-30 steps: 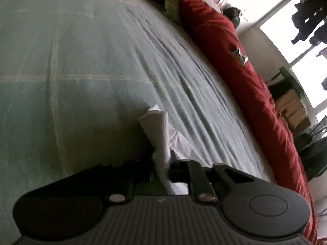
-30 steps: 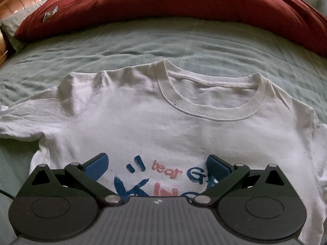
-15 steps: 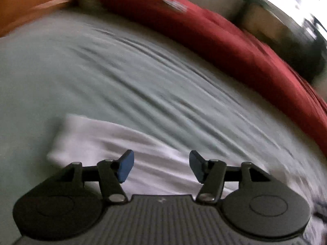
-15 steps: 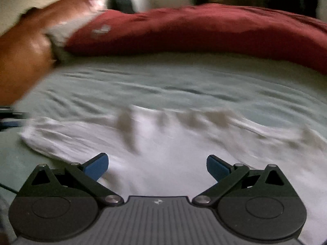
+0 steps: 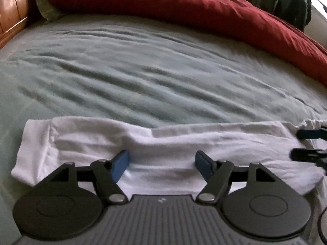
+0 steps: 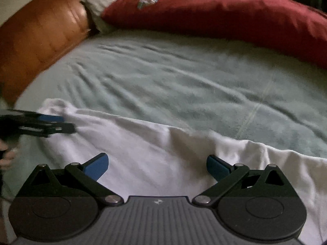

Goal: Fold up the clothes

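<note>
White T-shirt lying across the near edge of the bed, both tongs hovering over it with nothing gripped.

The left tongs are opening, blue pads apart above the shirt's white cloth without pressing on it. The right tongs stand wide open over the cloth farther right. The shirt lies in a wrinkled band on the grey-green sheet, one sleeve at the left end. A red duvet is bunched along the far side; a wooden headboard stands far left.
</note>
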Tool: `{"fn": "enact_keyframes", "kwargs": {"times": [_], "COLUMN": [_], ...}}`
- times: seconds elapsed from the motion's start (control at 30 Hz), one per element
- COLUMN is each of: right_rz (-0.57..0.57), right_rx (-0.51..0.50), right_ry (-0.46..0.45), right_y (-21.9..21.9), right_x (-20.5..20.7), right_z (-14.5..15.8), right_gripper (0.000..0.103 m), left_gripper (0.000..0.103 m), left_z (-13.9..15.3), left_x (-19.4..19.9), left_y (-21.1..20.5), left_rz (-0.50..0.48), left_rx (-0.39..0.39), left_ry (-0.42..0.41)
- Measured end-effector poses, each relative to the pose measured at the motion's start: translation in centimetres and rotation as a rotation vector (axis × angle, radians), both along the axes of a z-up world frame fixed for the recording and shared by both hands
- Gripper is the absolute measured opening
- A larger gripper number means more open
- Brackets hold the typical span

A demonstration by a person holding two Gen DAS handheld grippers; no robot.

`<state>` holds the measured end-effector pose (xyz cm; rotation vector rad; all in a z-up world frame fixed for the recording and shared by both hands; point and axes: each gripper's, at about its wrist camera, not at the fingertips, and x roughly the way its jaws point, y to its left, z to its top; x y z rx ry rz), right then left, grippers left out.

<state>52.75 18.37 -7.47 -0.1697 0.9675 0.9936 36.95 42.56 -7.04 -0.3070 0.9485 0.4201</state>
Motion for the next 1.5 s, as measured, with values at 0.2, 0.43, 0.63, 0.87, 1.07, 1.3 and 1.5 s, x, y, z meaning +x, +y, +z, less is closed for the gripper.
{"fn": "enact_keyframes", "kwargs": {"times": [0.2, 0.43, 0.63, 0.87, 1.07, 1.3, 1.5], "right_rz": [-0.017, -0.019, 0.041, 0.163, 0.196, 0.187, 0.159], "right_rx": [0.005, 0.010, -0.038, -0.083, -0.120, -0.133, -0.118], "right_ry": [-0.056, -0.056, -0.048, -0.032, -0.088, -0.093, -0.082], "right_y": [1.8, -3.0, -4.2, -2.3, -1.8, -3.4, -4.9], "right_x": [1.8, -2.3, -8.9, -12.2, -12.7, -13.4, -13.8], "right_z": [0.4, 4.1, 4.6, 3.7, 4.2, 4.6, 4.9], "right_gripper": [0.103, 0.103, 0.103, 0.102, 0.085, 0.070, 0.064], "left_gripper": [0.074, 0.075, 0.075, 0.074, 0.054, 0.047, 0.040], "left_z": [-0.1, 1.6, 0.7, 2.1, 2.8, 3.4, 2.4], "left_x": [1.7, -1.1, -2.9, -3.1, -3.4, -2.8, 0.5], "left_y": [2.3, 0.8, 0.4, -0.4, -5.1, -12.3, -15.9], "left_rz": [0.033, -0.009, 0.002, -0.070, -0.358, -0.712, -0.822], "left_rx": [0.014, 0.063, 0.091, 0.051, 0.148, 0.223, 0.174], "left_ry": [-0.033, -0.036, 0.011, -0.063, -0.080, -0.149, -0.216]}}
